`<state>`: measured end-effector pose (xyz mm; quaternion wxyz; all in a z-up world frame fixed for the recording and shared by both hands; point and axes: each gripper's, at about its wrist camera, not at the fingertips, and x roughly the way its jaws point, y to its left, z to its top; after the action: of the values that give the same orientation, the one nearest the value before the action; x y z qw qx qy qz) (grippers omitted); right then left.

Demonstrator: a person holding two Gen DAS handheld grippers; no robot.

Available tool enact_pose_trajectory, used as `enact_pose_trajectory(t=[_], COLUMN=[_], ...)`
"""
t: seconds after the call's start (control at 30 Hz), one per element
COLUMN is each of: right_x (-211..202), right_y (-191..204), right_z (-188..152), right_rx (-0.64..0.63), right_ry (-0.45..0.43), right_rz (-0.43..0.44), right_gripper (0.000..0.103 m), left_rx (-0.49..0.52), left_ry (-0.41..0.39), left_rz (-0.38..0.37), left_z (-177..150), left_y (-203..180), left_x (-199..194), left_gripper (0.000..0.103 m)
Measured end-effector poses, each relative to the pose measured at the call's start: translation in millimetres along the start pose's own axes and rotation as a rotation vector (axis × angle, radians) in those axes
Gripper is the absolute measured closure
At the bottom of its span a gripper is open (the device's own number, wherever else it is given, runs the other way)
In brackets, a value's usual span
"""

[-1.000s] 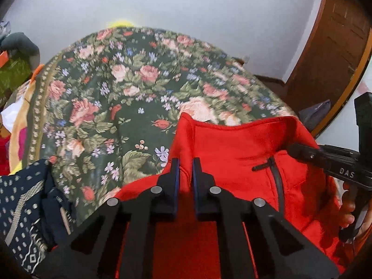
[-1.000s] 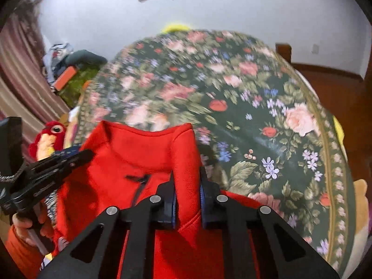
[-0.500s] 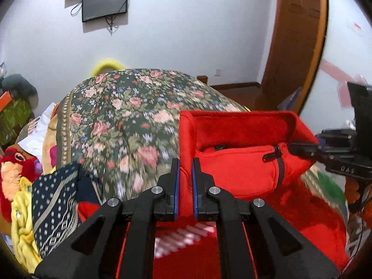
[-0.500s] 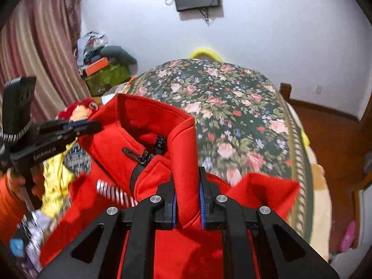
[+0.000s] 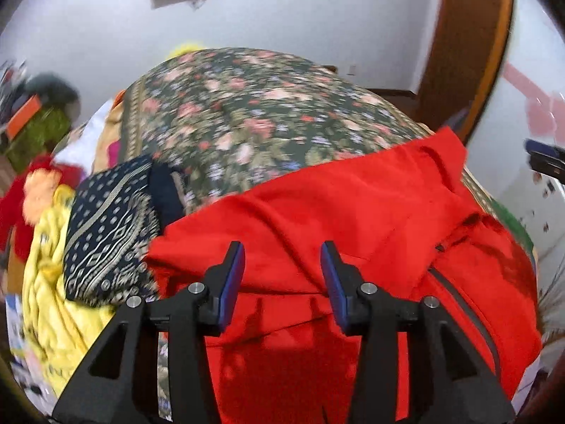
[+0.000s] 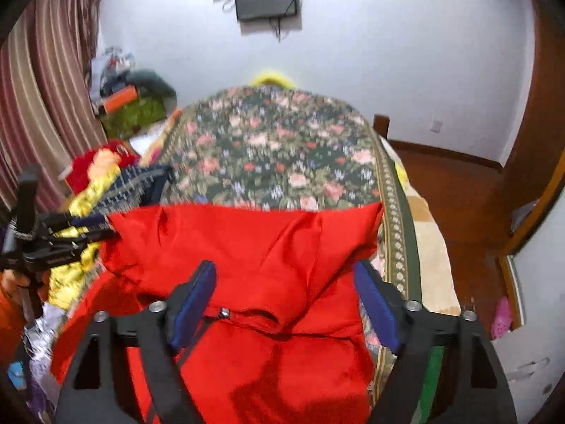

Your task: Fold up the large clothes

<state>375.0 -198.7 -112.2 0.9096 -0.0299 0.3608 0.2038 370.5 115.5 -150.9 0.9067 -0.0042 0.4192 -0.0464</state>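
Observation:
A red zip-front fleece jacket [image 5: 353, 219] lies on the near end of the floral bedspread [image 5: 254, 113], its upper part folded down over its lower part. My left gripper [image 5: 282, 268] is open just above the jacket, holding nothing. My right gripper [image 6: 286, 293] is open wide above the same jacket [image 6: 254, 247], holding nothing. The left gripper also shows at the left edge of the right wrist view [image 6: 70, 233], and a tip of the right gripper at the right edge of the left wrist view [image 5: 543, 157].
A navy patterned garment [image 5: 113, 222] and a yellow garment [image 5: 46, 282] lie left of the jacket, with a red plush toy [image 6: 91, 166] beyond. A wooden door [image 5: 466, 46] stands right; curtains [image 6: 42, 99] hang left. Wooden floor [image 6: 455, 190] runs beside the bed.
Both grippers were shut on the jacket's collar and lifted it. Now both have opened and let go, and the jacket lies folded over on the bed.

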Motion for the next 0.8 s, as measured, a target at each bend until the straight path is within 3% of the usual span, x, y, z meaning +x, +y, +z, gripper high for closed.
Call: enact_pose_trajectory(t=[0.2,0.5,0.57,0.63,0.7,0.8], right_x=[19,127,146,158,162,153], right_y=[-3,-10,-12,-16,-20,-21], right_z=[10,-26,-37,-49,-59,-65], right_rx=[0.032,0.069,0.038,-0.002,-0.038,-0.104], right_ry=[0.041,0.289,0.332,0.362,0.371,0.354], right_rz=[-0.025,-0.028,-0.060,-0.088,-0.084,-0.093], right_gripper=[0.023,0.022,0.022,0.022,0.020,0.020], left_rx=[-0.132,-0.227,-0.214,-0.171,-0.097,-0.029], left_ry=[0.004,0.155,0.208,0.229,0.204,0.155], left_rz=[0.026,-0.110,-0.123,-0.088,-0.049,0.025], left_z=[2,-11,-19,-28,-39,-53], left_y=[27,7,-3,-10,-14,-15], left_x=[7,71,91,103,108,97], left_gripper=[0.044,0.040,0.040,0.039,0.036,0.017])
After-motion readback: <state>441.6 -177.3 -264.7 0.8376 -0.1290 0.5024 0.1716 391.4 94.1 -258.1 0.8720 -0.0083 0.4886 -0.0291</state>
